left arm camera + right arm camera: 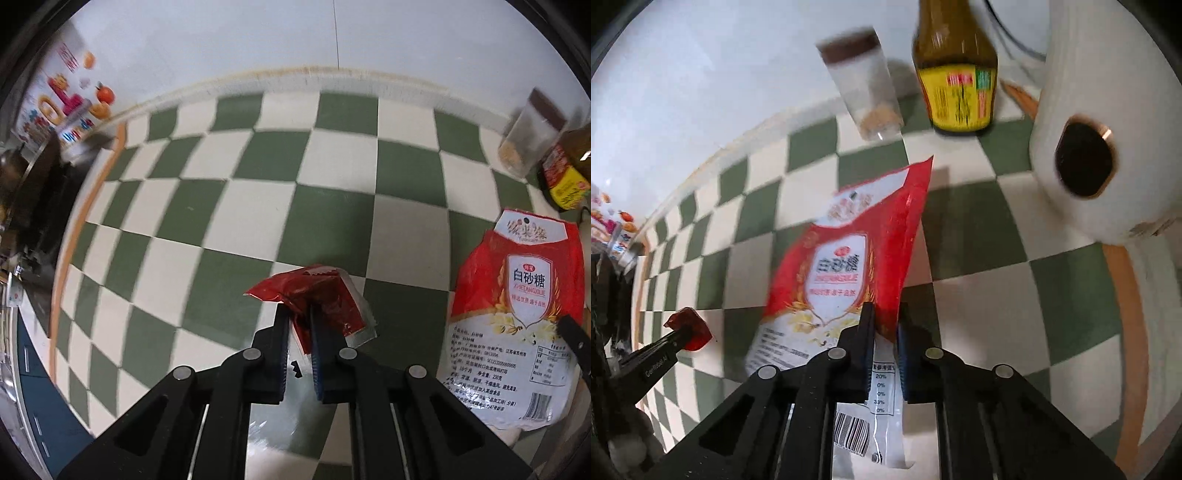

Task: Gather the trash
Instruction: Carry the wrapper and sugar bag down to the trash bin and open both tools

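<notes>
My left gripper (298, 312) is shut on a small crumpled red and silver sachet wrapper (317, 295), held above the green and white checkered tablecloth (258, 192). My right gripper (885, 314) is shut on the edge of a red and white sugar bag (834, 273), held up off the cloth. The sugar bag also shows at the right of the left wrist view (517, 314). The left gripper with the red wrapper (689, 328) shows at the lower left of the right wrist view.
A clear jar with a brown lid (864, 85) and a brown sauce bottle with a yellow label (956, 74) stand at the table's back by the white wall. A white paper roll (1100, 129) lies at the right. Colourful packaging (70, 96) sits far left.
</notes>
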`<action>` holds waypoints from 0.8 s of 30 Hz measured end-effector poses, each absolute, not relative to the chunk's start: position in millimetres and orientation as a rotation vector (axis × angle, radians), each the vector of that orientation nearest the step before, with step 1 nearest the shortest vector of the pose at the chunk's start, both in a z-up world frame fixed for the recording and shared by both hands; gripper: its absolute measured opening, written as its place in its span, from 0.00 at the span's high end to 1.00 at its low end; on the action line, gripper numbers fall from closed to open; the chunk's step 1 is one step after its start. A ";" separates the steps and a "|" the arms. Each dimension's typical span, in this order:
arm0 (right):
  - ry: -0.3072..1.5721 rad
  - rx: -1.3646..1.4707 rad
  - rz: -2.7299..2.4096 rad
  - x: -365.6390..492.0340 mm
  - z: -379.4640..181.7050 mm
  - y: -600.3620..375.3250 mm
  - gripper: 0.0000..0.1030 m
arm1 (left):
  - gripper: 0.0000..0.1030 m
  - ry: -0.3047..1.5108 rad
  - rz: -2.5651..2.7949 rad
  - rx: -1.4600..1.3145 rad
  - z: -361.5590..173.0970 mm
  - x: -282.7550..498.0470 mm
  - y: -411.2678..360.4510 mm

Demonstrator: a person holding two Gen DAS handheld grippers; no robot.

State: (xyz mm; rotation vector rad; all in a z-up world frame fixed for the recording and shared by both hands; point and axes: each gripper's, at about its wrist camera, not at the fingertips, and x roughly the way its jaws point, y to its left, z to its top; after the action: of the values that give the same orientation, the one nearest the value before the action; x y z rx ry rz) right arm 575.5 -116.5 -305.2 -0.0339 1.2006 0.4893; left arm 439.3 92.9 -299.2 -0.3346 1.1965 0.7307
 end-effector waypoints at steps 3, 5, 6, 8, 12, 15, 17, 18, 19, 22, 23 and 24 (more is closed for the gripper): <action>1.151 -0.029 0.516 559.2 -278.8 -123.2 0.91 | 0.93 1.150 0.733 -0.302 -272.4 419.9 82.7; 1.119 -0.021 0.531 547.5 -262.0 -128.4 0.92 | 0.93 1.114 0.730 -0.279 -252.9 402.8 74.4; 1.102 -0.017 0.540 539.5 -252.1 -131.8 0.93 | 0.93 1.101 0.731 -0.269 -246.0 395.7 72.9; 1.075 -0.011 0.554 523.3 -234.6 -138.0 0.94 | 0.93 1.072 0.725 -0.259 -230.8 378.2 65.5; 1.022 -0.013 0.569 480.3 -202.9 -149.4 0.95 | 0.93 1.023 0.694 -0.250 -204.2 331.7 49.4; 0.985 -0.024 0.571 440.6 -184.3 -156.9 0.95 | 0.93 0.991 0.663 -0.243 -189.5 291.2 36.1; 0.963 -0.027 0.570 408.4 -171.8 -162.9 0.96 | 0.93 0.968 0.641 -0.236 -181.1 258.0 26.8; 0.947 -0.030 0.566 389.6 -165.2 -166.1 0.96 | 0.93 0.960 0.631 -0.231 -179.7 246.1 24.2; 0.935 -0.033 0.562 370.7 -159.1 -169.0 0.96 | 0.93 0.952 0.618 -0.225 -177.1 228.6 19.5; 0.904 -0.027 0.545 313.2 -141.6 -180.4 0.96 | 0.93 0.943 0.578 -0.205 -175.2 180.7 5.7; 0.896 -0.027 0.540 297.4 -138.0 -183.5 0.96 | 0.93 0.943 0.564 -0.200 -176.2 163.2 1.4; 0.885 -0.028 0.530 272.9 -133.2 -188.4 0.96 | 0.93 0.948 0.552 -0.194 -177.9 150.3 -2.2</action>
State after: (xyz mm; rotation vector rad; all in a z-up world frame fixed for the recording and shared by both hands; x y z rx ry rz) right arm 272.9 -188.4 -133.2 -0.0276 0.8852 0.5297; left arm 150.3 -2.2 -177.9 -0.1944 0.9479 0.5520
